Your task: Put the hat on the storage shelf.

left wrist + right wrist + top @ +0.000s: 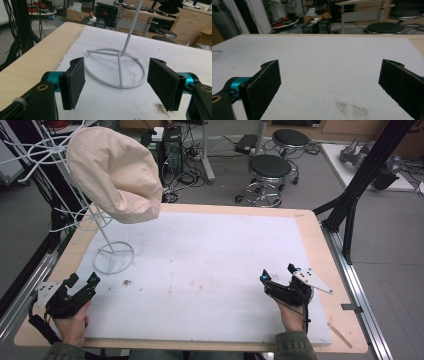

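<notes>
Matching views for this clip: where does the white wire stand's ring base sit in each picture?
High view: the ring base lies on the white mat at left, ahead of the left gripper.
Left gripper view: the ring base is centre frame, between and beyond the open jaws, its stem rising from it.
Right gripper view: I cannot make it out.
Shared landmark: the black round stool behind the table.
</notes>
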The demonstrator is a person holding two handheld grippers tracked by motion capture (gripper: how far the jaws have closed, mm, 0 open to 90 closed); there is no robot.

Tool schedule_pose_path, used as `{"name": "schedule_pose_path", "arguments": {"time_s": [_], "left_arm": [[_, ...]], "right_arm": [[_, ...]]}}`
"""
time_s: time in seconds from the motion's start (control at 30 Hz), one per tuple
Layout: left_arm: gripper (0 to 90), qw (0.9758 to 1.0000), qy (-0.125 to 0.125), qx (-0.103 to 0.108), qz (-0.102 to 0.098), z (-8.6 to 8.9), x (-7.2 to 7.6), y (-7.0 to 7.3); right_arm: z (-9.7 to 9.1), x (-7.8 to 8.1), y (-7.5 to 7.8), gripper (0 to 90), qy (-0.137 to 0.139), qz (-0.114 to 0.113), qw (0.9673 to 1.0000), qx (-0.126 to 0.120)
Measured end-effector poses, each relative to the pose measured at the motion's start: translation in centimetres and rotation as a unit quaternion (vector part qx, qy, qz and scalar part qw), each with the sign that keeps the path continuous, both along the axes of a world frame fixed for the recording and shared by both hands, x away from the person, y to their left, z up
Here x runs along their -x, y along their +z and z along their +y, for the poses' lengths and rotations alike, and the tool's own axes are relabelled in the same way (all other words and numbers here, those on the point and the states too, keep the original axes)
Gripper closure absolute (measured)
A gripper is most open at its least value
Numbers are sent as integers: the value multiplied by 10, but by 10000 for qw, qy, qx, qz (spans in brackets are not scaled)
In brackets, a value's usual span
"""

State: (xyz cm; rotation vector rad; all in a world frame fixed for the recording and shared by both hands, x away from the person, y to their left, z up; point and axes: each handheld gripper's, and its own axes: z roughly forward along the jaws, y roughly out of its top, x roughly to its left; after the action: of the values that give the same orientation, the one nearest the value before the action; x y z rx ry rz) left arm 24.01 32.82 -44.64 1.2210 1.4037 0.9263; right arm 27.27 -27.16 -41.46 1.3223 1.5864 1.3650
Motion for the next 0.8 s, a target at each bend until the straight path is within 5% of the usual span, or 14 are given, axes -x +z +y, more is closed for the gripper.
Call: {"name": "schedule_pose_path", "arguments": {"time_s": [0.37, 0.47, 0.57, 0.67, 0.8], "left_arm": [[305, 10000, 23, 1, -20, 0, 1, 0], [305, 10000, 58, -8, -14, 0, 0, 0], [305, 10000, 65, -3, -14, 0, 0, 0], [305, 10000, 54, -8, -19, 0, 1, 0], [305, 10000, 50, -24, 11, -1, 1, 0]], "right_arm": [[0, 6, 1, 33, -934, -231, 9940, 512], [0, 8, -1, 33, -1351, -150, 9885, 656], [0, 12, -9, 48, -1619, -382, 9846, 545], [-5, 10, -13, 48, -1632, -193, 9857, 367], [-8, 12, -13, 47, -1684, -319, 9848, 293]]}}
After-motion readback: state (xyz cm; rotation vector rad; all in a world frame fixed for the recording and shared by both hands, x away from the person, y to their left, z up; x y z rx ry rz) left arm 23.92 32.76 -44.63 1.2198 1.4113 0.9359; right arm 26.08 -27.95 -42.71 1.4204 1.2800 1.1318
